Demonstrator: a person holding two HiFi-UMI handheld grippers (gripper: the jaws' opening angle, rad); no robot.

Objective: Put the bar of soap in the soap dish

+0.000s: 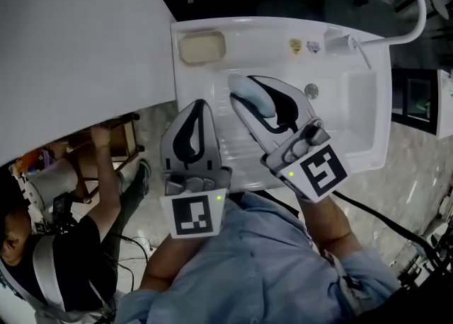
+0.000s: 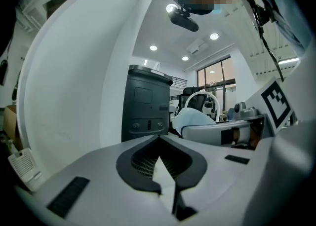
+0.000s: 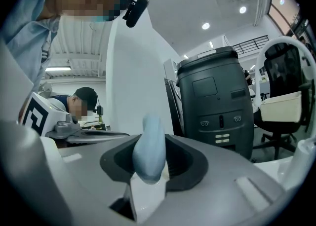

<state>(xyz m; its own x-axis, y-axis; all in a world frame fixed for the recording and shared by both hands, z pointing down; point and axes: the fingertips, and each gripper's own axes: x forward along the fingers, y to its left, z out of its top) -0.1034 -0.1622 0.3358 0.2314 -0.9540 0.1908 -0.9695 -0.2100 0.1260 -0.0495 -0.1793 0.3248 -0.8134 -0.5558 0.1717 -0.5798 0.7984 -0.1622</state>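
Note:
A light blue bar of soap (image 1: pixel 253 95) sits between the jaws of my right gripper (image 1: pixel 239 88), which is shut on it above the white sink basin (image 1: pixel 354 103). The right gripper view has the soap (image 3: pixel 150 147) standing on edge between the pads. A beige soap dish (image 1: pixel 202 48) rests on the sink's far left corner, beyond both grippers. My left gripper (image 1: pixel 202 107) hovers at the sink's left front edge with its jaws together and nothing in them. From the left gripper view, the closed tips (image 2: pixel 161 160) point level, with the soap (image 2: pixel 195 120) off to the right.
A white tap (image 1: pixel 341 41) and curved hose (image 1: pixel 419 11) stand at the sink's far right, and a drain (image 1: pixel 311 90) lies in the basin. A white panel (image 1: pixel 78 47) fills the left. A person (image 1: pixel 64 245) crouches on the floor at lower left. A dark cabinet (image 3: pixel 217 101) stands ahead.

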